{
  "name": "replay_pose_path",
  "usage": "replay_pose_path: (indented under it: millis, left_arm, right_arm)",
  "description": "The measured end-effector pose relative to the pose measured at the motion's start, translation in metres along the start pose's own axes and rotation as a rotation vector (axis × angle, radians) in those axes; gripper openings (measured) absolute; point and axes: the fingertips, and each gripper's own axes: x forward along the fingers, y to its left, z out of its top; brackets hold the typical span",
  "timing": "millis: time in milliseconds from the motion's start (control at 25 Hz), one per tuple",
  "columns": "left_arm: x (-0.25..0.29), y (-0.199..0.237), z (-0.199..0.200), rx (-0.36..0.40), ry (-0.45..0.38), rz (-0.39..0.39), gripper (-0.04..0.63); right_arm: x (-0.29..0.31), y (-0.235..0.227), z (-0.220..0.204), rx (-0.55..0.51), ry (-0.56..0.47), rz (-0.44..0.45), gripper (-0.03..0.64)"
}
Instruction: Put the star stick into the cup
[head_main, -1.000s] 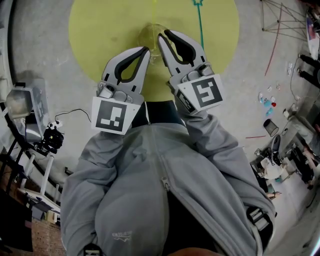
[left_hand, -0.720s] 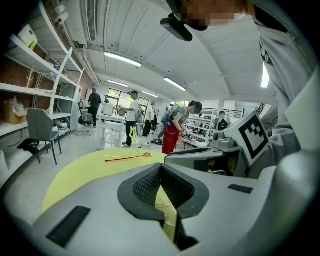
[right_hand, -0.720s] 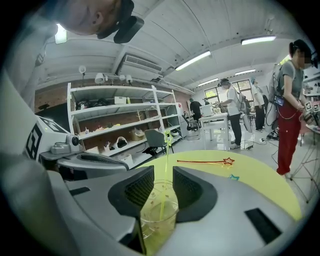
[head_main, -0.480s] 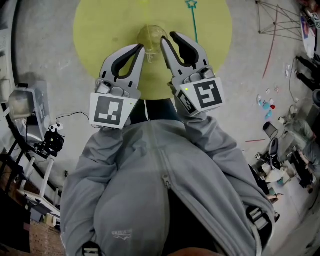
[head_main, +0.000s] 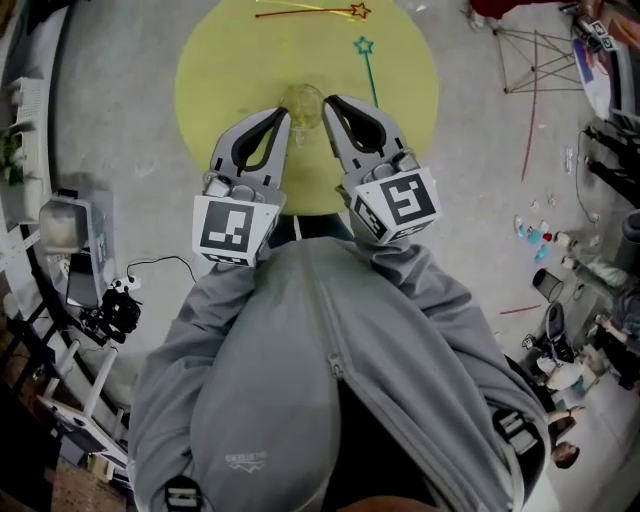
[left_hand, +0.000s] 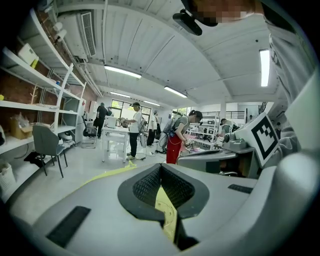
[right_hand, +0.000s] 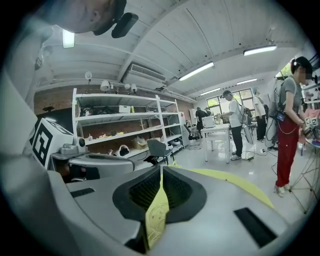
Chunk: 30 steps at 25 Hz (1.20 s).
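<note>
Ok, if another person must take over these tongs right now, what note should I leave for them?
The left tongs are shut and hold nothing, close to the cup.
The right tongs are also shut and hold nothing, at the cup's other side.
The cup stands on the yellow mat, with no stick in it.
The green star stick lies flat on the mat, right of the cup. An orange star stick lies at the mat's far edge.
Done: nothing yet.
Left: open one pair of tongs, pick up a star stick, put it into the cup.

Grey concrete floor (head_main: 110, 150) — white shelving (right_hand: 120, 116), ceiling strip lights (left_hand: 122, 71).
</note>
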Motion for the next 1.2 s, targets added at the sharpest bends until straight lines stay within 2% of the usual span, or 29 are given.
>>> replay_pose_path:
  millis: [320,760,1080,1200]
  left_arm:
    - [-0.027,-0.017,0.056,0.016,-0.05,0.014,0.017]
    - [-0.068,-0.028,0.13,0.078,-0.166,0.088,0.017]
    - [-0.092,-0.034,0.158,0.128,-0.209,0.142,0.017]
    - [-0.099,-0.036,0.16,0.124,-0.215,0.153,0.017]
  right_arm:
    - [-0.033,0.019,0.06,-0.052,-0.074,-0.029,0.034]
    - [-0.083,0.044,0.141,-0.124,-0.208,-0.063,0.032]
    - [-0.11,0.054,0.171,-0.235,-0.266,-0.112,0.032]
    - [-0.117,0.06,0.175,-0.246,-0.275,-0.117,0.032]
